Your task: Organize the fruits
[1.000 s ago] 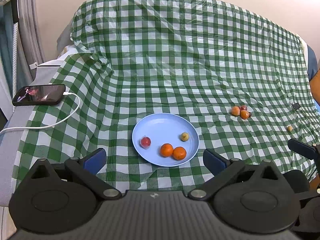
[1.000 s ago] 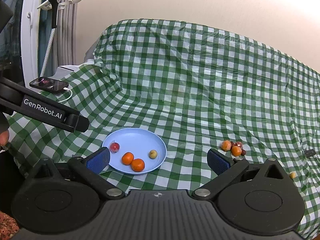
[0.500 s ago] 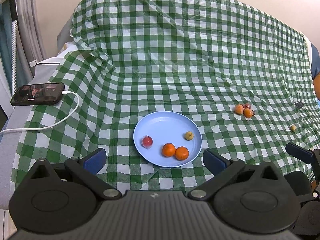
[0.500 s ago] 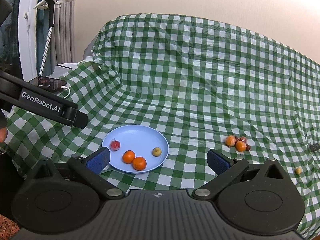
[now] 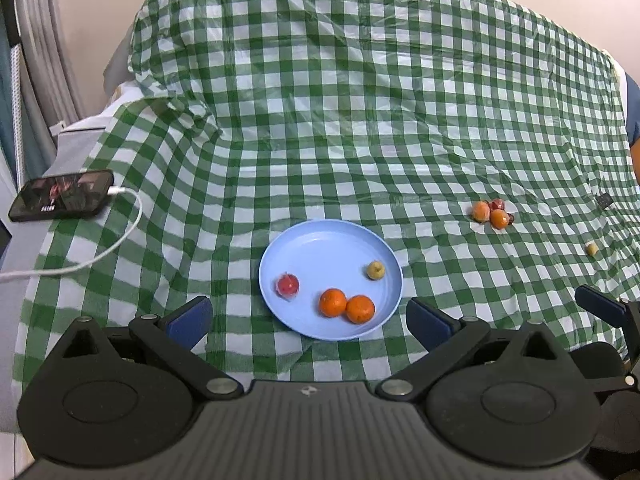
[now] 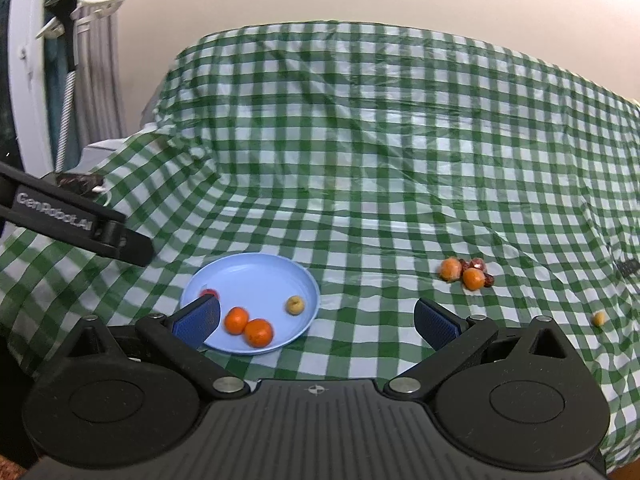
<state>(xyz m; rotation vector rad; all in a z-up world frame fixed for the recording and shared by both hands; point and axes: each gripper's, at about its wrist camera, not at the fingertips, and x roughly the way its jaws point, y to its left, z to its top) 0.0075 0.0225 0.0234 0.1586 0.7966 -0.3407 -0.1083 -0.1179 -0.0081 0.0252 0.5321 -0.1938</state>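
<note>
A blue plate (image 5: pixel 320 240) (image 6: pixel 248 272) lies on the green checked cloth. It holds two oranges (image 5: pixel 346 306) (image 6: pixel 248 326), a small yellow fruit (image 5: pixel 375 270) (image 6: pixel 295 305) and a wrapped red fruit (image 5: pixel 287 284). A cluster of orange and dark red fruits (image 5: pixel 491 213) (image 6: pixel 466 273) lies on the cloth to the right. A lone small yellow fruit (image 5: pixel 592 248) (image 6: pixel 598 319) lies further right. My left gripper (image 5: pixel 308 318) is open and empty just before the plate. My right gripper (image 6: pixel 316 320) is open and empty, right of the plate's front.
A phone (image 5: pixel 62 195) on a white cable (image 5: pixel 100 252) lies at the cloth's left edge. A small dark object (image 5: pixel 604 200) lies far right. The left gripper's arm (image 6: pixel 76 226) shows at the left of the right wrist view. The cloth rises over a backrest behind.
Both grippers have moved forward a little toward the cloth. The right one has also shifted so its left finger now overlaps the plate's edge. Jaws stay open.
</note>
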